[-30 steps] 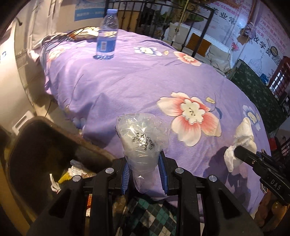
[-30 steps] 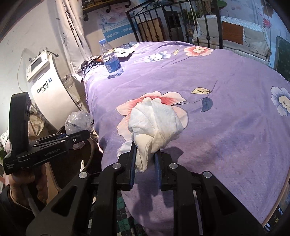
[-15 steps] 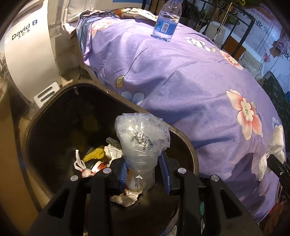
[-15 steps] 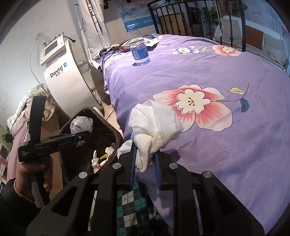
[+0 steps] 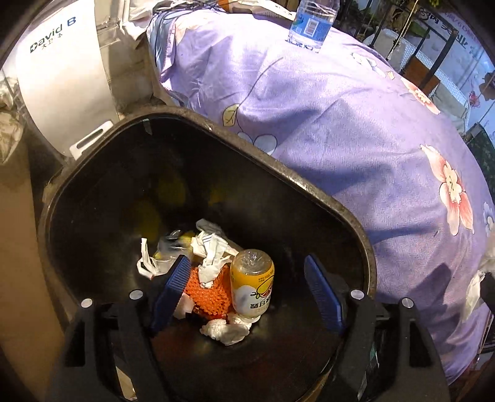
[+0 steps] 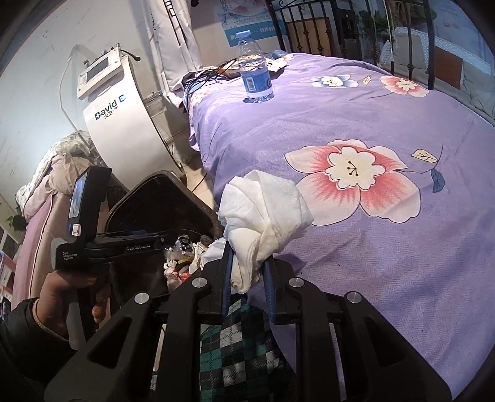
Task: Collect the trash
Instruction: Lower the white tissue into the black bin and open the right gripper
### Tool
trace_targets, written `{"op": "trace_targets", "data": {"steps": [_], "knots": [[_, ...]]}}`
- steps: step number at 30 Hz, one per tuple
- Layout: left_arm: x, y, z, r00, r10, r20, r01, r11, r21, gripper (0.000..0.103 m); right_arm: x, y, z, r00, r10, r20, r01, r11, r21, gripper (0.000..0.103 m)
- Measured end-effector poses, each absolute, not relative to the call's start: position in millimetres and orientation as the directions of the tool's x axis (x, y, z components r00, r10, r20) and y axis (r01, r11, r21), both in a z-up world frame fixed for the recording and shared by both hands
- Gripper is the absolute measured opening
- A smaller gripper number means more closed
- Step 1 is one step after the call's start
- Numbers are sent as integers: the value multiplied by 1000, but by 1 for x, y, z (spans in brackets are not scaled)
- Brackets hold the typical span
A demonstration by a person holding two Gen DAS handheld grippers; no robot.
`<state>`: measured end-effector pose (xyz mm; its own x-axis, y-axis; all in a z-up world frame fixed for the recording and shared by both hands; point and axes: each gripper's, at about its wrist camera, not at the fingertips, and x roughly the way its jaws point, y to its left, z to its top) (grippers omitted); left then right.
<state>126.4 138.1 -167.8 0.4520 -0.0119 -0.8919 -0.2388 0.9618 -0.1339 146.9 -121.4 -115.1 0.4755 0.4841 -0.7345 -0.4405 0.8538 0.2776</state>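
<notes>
My left gripper (image 5: 246, 263) hangs over the black trash bin (image 5: 278, 167), its jaws opening with nothing between the blue pads. A blurred clear plastic bag (image 5: 170, 244) is dropping among the rubbish below: white tissues, an orange spiky thing (image 5: 207, 297) and a small yellow drink bottle (image 5: 252, 284). My right gripper (image 6: 247, 256) is shut on a crumpled white tissue (image 6: 263, 210) above the bed's edge, right of the bin (image 6: 173, 179). The left gripper (image 6: 154, 241) shows there in a person's hand. A water bottle (image 6: 255, 77) stands upright far back on the bed.
The purple floral bedspread (image 5: 355, 123) fills the right side, close against the bin. A white "David B" machine (image 5: 62, 62) stands behind the bin on the left. A black metal bedframe (image 6: 309, 27) and cables lie at the far end. Checked cloth (image 6: 235, 355) is under my right gripper.
My left gripper swung left from the bed's edge to above the bin and opened; the plastic bag left its jaws. My right gripper shifted left toward the bin, still holding the tissue.
</notes>
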Motion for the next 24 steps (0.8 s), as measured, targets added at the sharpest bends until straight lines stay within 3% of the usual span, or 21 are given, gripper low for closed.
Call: {"op": "trace_targets", "data": {"steps": [10, 24], "knots": [[116, 162, -134, 550, 92, -830, -300, 949, -94, 80, 146, -59, -120, 382, 555, -739, -580, 767, 276, 19], [100, 217, -108, 608, 175, -775, -442, 885, -147, 87, 154, 18, -157, 198, 599, -776, -663, 665, 344, 21]]}}
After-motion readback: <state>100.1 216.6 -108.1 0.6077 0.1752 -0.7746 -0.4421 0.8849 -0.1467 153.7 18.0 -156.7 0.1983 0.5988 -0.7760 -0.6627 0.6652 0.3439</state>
